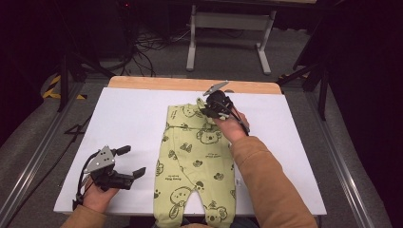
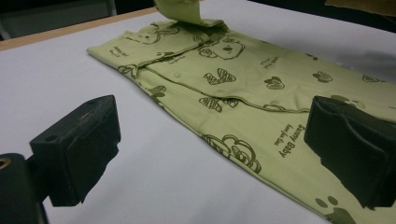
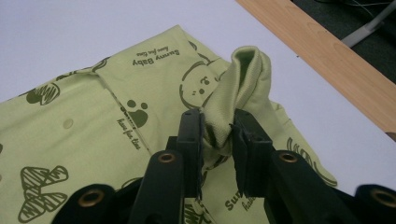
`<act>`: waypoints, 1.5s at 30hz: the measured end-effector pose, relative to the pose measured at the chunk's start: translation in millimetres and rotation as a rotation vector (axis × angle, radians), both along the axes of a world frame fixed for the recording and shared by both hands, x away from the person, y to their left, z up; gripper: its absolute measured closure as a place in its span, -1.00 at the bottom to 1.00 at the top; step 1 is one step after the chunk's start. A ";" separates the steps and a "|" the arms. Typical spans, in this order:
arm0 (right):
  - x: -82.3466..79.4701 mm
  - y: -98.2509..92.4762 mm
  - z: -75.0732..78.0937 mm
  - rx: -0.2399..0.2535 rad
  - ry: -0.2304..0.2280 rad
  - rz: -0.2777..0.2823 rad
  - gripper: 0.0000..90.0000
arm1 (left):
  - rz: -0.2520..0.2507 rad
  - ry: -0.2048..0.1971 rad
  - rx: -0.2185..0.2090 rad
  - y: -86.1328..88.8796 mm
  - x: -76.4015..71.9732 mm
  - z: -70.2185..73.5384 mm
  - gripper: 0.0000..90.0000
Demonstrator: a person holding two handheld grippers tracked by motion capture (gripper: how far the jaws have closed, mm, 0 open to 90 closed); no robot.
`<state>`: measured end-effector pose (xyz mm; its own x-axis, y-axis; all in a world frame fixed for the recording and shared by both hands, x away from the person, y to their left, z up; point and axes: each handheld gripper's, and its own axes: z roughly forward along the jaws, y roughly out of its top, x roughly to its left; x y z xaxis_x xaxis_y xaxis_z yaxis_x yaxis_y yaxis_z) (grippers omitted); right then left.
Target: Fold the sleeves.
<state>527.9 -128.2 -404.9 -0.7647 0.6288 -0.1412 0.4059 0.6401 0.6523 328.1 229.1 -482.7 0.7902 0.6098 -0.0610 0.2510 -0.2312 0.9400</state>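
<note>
A pale green baby romper printed with dark koala faces, bows and paw marks (image 1: 195,161) lies flat down the middle of a white sheet-covered table (image 1: 128,118), its 2 legs reaching the near edge and its top toward the far edge. A bare wooden strip (image 1: 157,83) runs along the far side of the table.

The right gripper (image 1: 209,105), held in a hand with an orange-brown sleeve (image 1: 266,185), sits over the far right corner of the romper. In the right gripper view its 2 black jaws are pinched on a bunched fold of the green fabric (image 3: 236,88), which stands up between the pads above the flat cloth.

The left gripper (image 1: 133,161) rests in the person's left hand (image 1: 97,197) at the near left of the table, just left of the romper and apart from it. Its jaws stand wide apart with nothing between them; in the left gripper view the white sheet and the romper's left edge (image 2: 187,107) show across the gap.
</note>
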 end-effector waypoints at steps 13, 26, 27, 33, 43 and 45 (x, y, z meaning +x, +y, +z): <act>8.8 13.4 -14.6 0.026 0.043 -0.003 0.64 | -0.006 -0.001 0.004 0.2 0.0 0.0 -0.90; 6.3 17.1 -7.5 0.219 0.093 0.020 -0.15 | -0.015 0.009 -0.010 -1.6 4.5 -0.1 -0.90; 5.2 12.8 -2.7 0.244 0.093 0.017 -0.22 | -0.020 0.009 -0.013 -1.9 6.3 0.0 -0.90; -4.4 -23.2 16.9 0.310 0.067 -0.005 -0.40 | 0.001 0.011 -0.117 -0.6 16.0 4.8 -0.92; -25.8 -85.2 22.7 0.281 -0.001 -0.027 -0.26 | 0.040 0.094 -0.062 -14.6 42.4 19.1 -0.98; -29.5 -92.4 24.5 0.307 -0.004 -0.035 -0.25 | 0.029 0.097 -0.070 -16.6 48.0 24.8 -0.98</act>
<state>498.5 -220.6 -380.4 -0.7414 0.6687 0.0566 0.4217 0.3986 0.8144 376.1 212.6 -457.9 0.7605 0.6242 -0.1791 0.3469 -0.1574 0.9246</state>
